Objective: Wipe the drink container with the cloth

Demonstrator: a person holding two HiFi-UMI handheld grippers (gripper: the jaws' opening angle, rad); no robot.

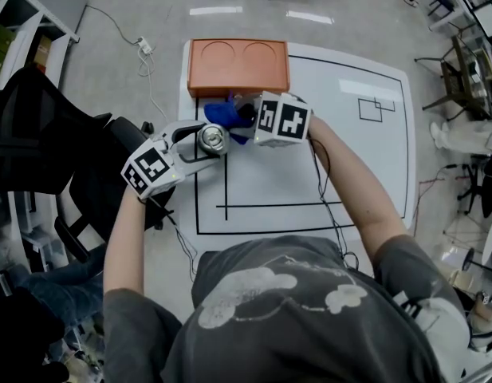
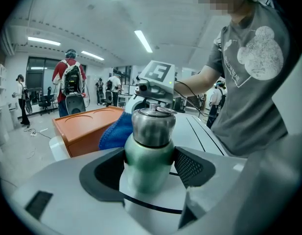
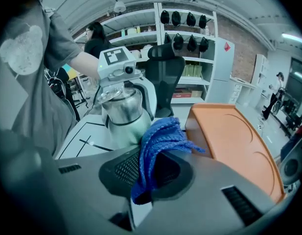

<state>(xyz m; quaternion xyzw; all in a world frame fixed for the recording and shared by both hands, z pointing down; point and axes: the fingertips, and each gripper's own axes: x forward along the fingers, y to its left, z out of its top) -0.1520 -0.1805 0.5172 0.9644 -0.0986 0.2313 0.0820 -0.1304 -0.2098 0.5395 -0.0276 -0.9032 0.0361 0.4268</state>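
The drink container [image 2: 150,151] is a green metal bottle with a steel cap; it stands upright on the white table [image 1: 365,174]. My left gripper [image 2: 151,168] is shut on the bottle's body, one jaw on each side. From above I see the bottle's cap [image 1: 212,138] between the left gripper's [image 1: 199,144] jaws. My right gripper [image 3: 148,173] is shut on a folded blue cloth [image 3: 158,146], whose free end touches the side of the bottle [image 3: 122,116]. In the head view the cloth [image 1: 224,116] lies just behind the bottle, by the right gripper [image 1: 247,120].
An orange tray [image 1: 238,65] with two round recesses sits at the table's far edge, right behind the cloth. Black lines mark rectangles on the table. A black office chair [image 1: 46,158] stands left of the table. People stand in the room beyond.
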